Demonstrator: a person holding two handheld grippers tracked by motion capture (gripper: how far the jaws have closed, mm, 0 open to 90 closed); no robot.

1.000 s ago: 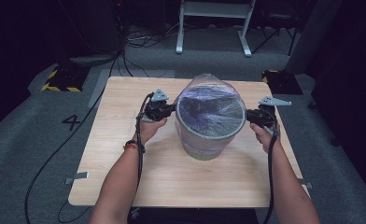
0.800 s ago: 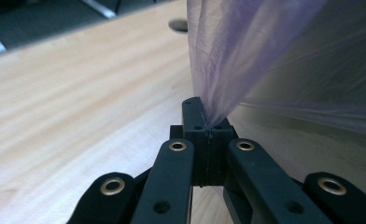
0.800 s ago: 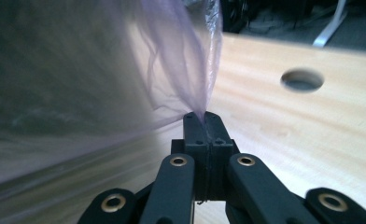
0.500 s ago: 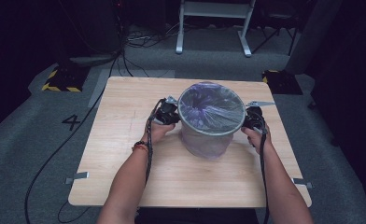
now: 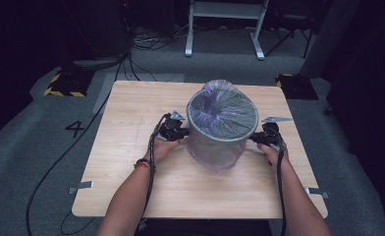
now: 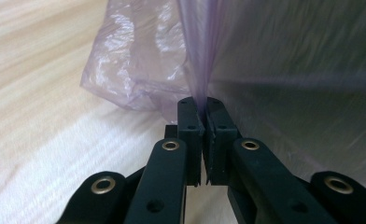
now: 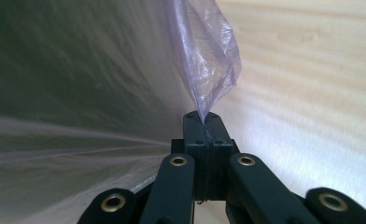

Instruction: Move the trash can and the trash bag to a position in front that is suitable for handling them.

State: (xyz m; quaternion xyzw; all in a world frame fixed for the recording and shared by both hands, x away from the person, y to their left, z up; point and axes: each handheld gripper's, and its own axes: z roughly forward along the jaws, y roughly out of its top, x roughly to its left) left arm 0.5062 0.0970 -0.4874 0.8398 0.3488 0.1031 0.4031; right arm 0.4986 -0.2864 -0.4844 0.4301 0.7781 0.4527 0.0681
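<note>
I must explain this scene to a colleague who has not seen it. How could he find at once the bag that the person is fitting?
Look at the pale wooden table; near its middle stands a round grey bin. The bag is the thin, see-through purple plastic stretched over the bin's mouth and hanging down its sides. Each tool, left and right, pinches its film at opposite sides.

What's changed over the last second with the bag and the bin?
Both hands have come down, pulling the purple bag further down the outside of the grey bin; its film now lies flatter across the rim. The left gripper and right gripper stay pinched on the bag's edge at opposite sides, though the left gripper's jaws have just been opening slightly. The bin stays on the table, nearer the person.
</note>
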